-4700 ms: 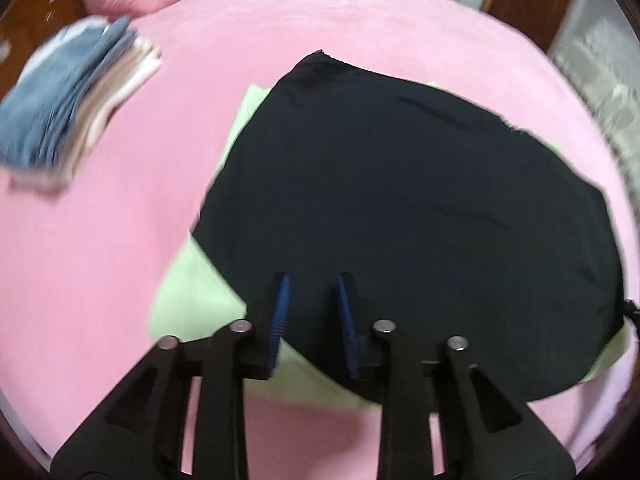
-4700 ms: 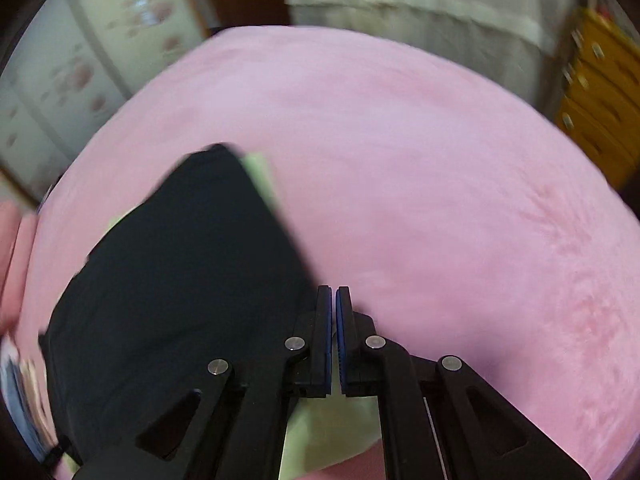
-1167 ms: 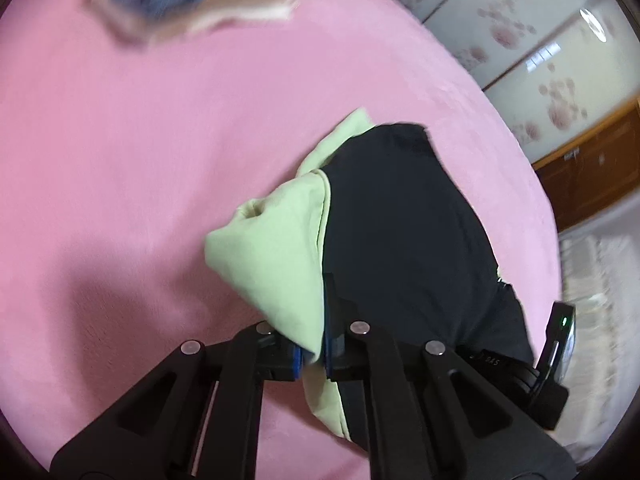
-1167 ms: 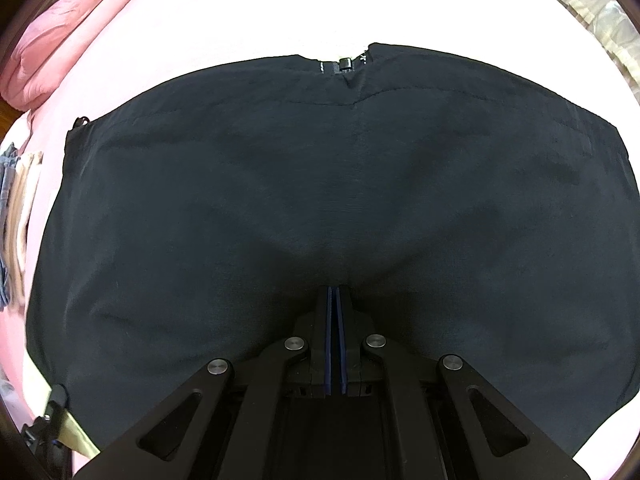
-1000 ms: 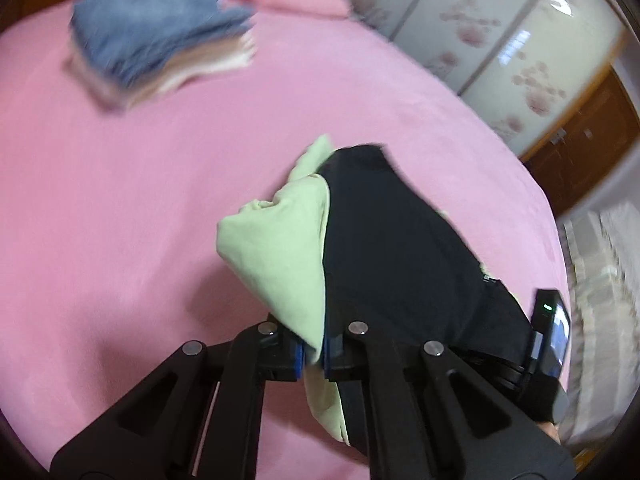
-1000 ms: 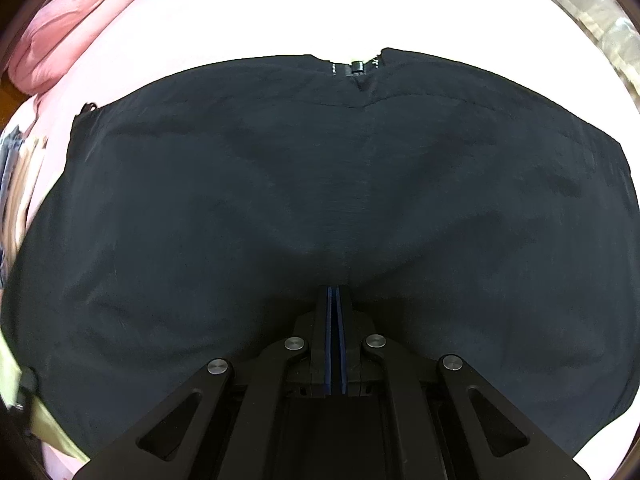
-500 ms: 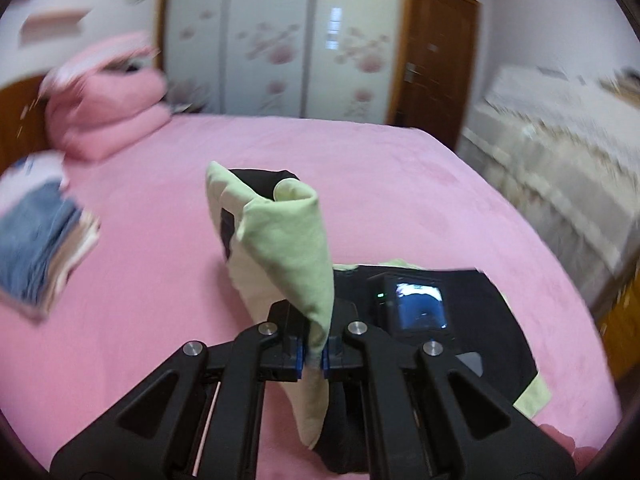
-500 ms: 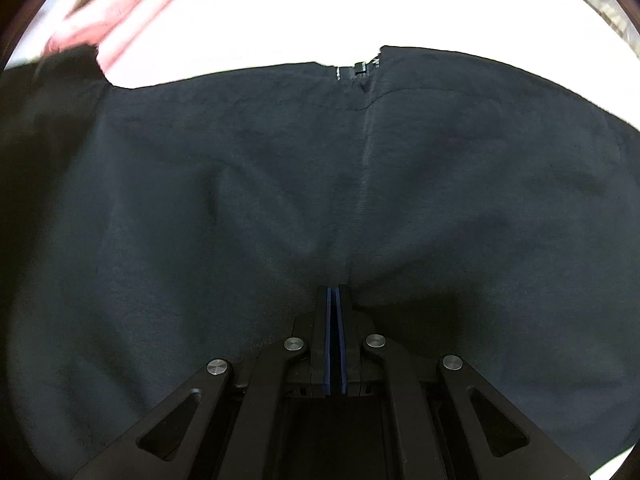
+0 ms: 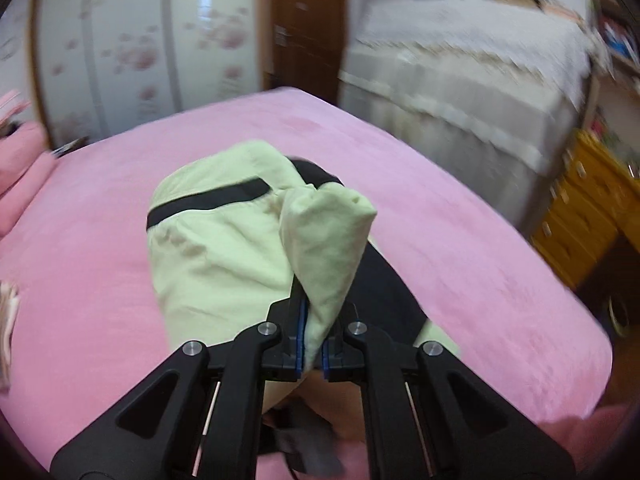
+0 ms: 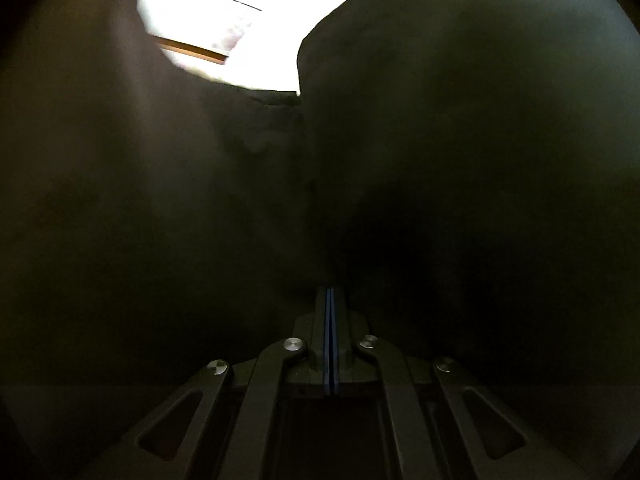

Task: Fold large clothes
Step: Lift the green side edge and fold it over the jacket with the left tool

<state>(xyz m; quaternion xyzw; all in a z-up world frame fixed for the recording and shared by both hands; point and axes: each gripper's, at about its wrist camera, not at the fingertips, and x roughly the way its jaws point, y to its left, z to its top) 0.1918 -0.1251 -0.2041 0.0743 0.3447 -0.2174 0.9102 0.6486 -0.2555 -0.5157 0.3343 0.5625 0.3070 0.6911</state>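
Note:
A large garment, light green point(image 9: 224, 248) on one side and black point(image 9: 380, 292) on the other, lies partly folded on the pink bed point(image 9: 460, 240). My left gripper point(image 9: 312, 312) is shut on a raised green corner, which stands up in a cone above the fingers. In the right wrist view black cloth point(image 10: 440, 160) drapes over nearly everything. My right gripper point(image 10: 330, 292) has its jaws closing, blue pads together, with the black cloth bunched at its tips. Only a bright gap point(image 10: 224, 32) shows past the cloth.
A flowered wardrobe point(image 9: 132, 48) and a wooden door point(image 9: 308, 28) stand beyond the bed. A lace-covered bed point(image 9: 460, 92) and yellow drawers point(image 9: 588, 208) are on the right. Pink bedding point(image 9: 20, 168) and folded clothes point(image 9: 6, 320) sit at the left edge.
My left gripper has lifted the green corner and swung it across, so the green side now lies on top. The black cloth has come over the right camera and darkened its view.

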